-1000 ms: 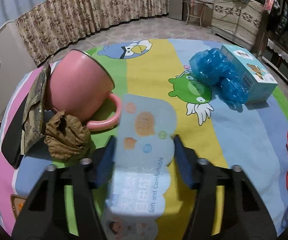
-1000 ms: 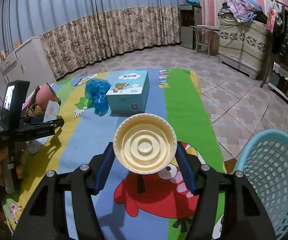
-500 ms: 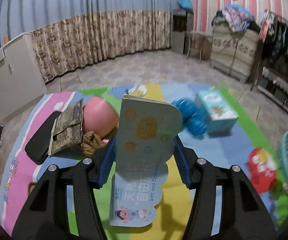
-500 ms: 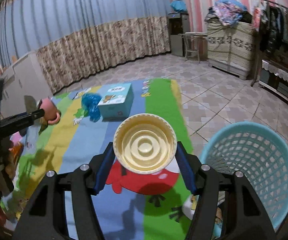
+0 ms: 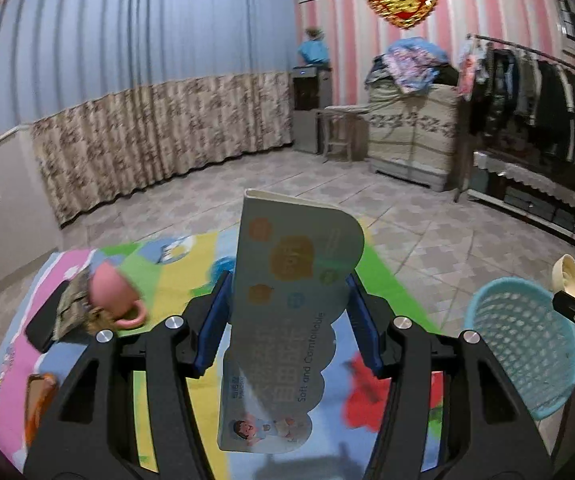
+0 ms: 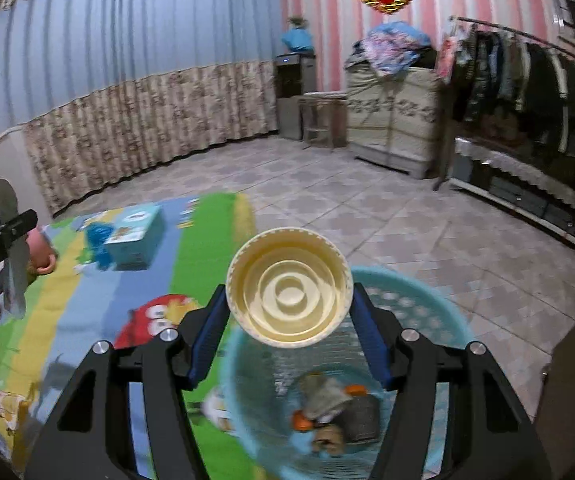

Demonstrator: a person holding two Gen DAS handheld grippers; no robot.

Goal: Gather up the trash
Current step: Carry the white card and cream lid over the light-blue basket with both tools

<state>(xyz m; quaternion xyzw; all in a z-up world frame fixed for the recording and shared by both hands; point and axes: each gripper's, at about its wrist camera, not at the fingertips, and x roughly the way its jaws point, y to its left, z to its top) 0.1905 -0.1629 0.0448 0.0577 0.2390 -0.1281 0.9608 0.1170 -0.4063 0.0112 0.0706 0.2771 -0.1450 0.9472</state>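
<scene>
My left gripper [image 5: 287, 308] is shut on a flat pale-blue tissue packet [image 5: 287, 304] and holds it upright, high above the play mat. My right gripper [image 6: 289, 312] is shut on a cream round plastic lid [image 6: 288, 286] and holds it over the light-blue mesh basket [image 6: 443, 316], which has several bits of trash in its bottom. In the left wrist view the basket [image 5: 523, 344] stands at the right, with the right gripper and the lid [image 5: 567, 278] above its rim. The left gripper with the packet [image 6: 9, 248] shows at the left edge of the right wrist view.
A colourful play mat [image 6: 87, 312] covers the tiled floor. On it are a pink mug [image 5: 109, 292], a crumpled brown wad beside it, a black flat object [image 5: 41, 322], a blue box [image 6: 135, 232] and a crumpled blue bag [image 6: 97, 238]. Curtains, a cabinet and a clothes rack stand behind.
My left gripper has lifted the packet off the mat and swung right. My right gripper has carried the lid from over the mat to above the basket.
</scene>
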